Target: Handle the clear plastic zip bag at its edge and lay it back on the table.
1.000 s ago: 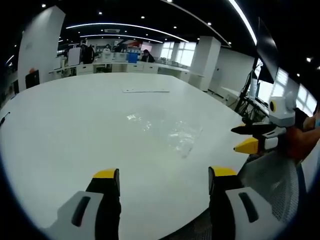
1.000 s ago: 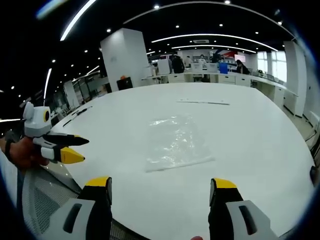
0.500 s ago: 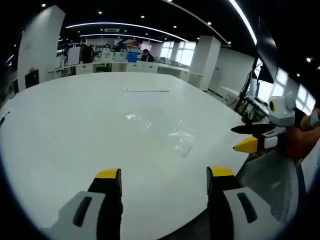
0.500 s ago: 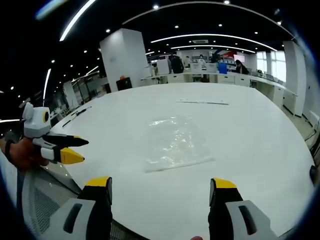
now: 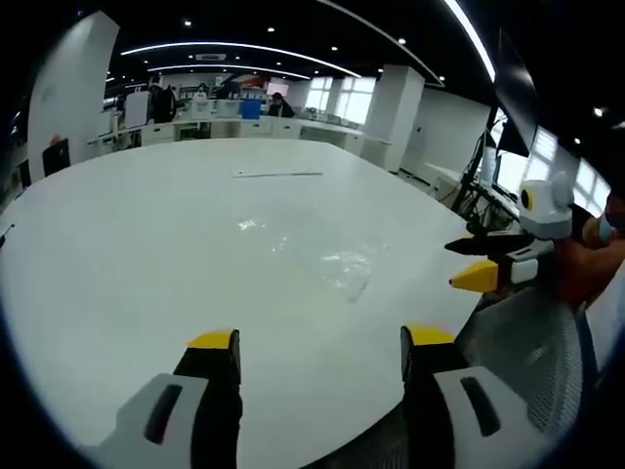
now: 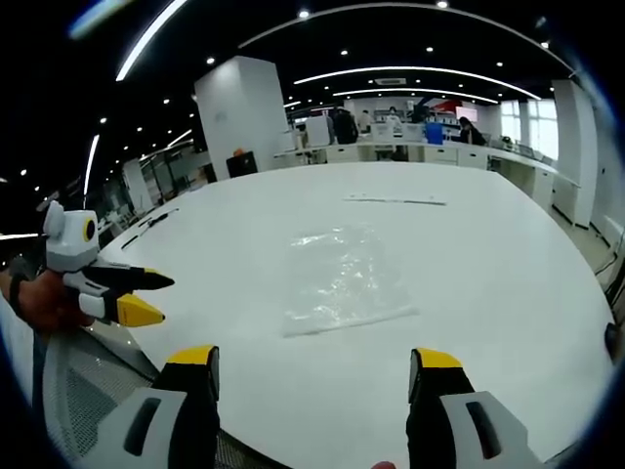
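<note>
On the big white table (image 6: pixel 508 293), out toward the middle and well clear of both grippers, the clear zip bag (image 6: pixel 347 277) lies flat and crinkled, its near edge a straight line facing the right gripper view. In the left gripper view the same bag (image 5: pixel 322 256) is harder to read, just a glossy patch of wrinkles on the table (image 5: pixel 117 254). The right gripper (image 6: pixel 312 366) hangs at the table's near rim with its yellow-tipped jaws spread wide and nothing between them. The left gripper (image 5: pixel 317 342) does the same from its side, jaws parted and empty, short of the bag. Each one catches the other in the margin: the left gripper (image 6: pixel 137 295) shows at the left of the right gripper view in a hand (image 6: pixel 39 298), and the right gripper (image 5: pixel 493 262) shows at the right of the left gripper view, both off the table's edge. A thin pale strip (image 6: pixel 395 200) rests farther back on the table, apart from the bag. By the look of it, no edge is pinched and nothing is lifted, so the handling seems yet to begin, or the bag is already laid down; the pictures cannot settle which. If it is the start, an approach to the near edge, a pinch, a lift and a lay-down all remain.
</note>
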A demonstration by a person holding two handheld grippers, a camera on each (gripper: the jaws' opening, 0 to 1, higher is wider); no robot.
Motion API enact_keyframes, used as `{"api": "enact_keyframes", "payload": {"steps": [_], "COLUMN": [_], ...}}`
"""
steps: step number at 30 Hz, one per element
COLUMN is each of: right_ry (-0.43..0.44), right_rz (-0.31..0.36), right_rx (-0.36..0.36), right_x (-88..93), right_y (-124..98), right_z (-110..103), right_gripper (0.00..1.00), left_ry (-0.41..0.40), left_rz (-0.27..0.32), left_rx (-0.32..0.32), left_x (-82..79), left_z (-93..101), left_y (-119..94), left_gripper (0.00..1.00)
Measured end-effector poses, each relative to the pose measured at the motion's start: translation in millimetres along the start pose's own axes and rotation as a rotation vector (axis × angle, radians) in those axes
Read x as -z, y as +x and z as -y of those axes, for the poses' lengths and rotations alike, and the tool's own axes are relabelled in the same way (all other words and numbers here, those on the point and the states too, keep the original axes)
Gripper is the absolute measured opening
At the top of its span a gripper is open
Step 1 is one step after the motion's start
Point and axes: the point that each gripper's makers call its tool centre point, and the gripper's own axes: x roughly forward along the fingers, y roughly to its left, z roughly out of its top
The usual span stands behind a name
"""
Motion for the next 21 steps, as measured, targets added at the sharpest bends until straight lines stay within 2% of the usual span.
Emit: {"api": "enact_keyframes", "payload": {"steps": [14, 18, 21], "right_ry": [0.007, 0.013, 0.015], "right_rz": [0.009, 0.012, 0.013], "right_rx": [0.006, 0.007, 0.008], "right_x": [-2.5, -1.1, -0.8], "right_y": [-2.3, -0.1, 0.5], "right_z": [-0.2, 2.2, 3.3], "right_gripper": [0.78, 0.78, 0.78], "left_ry": [0.054, 0.099, 0.166], "left_rz": [-0.052, -0.075, -0.098], "left_rx": [0.061, 0.082, 0.096], "left_x": [8.0, 8.2, 6.4], "left_z": [12.6, 16.8, 23.1], "left_y": [9.8, 20.4, 29.2], "left_gripper": [0.60, 0.60, 0.58]}}
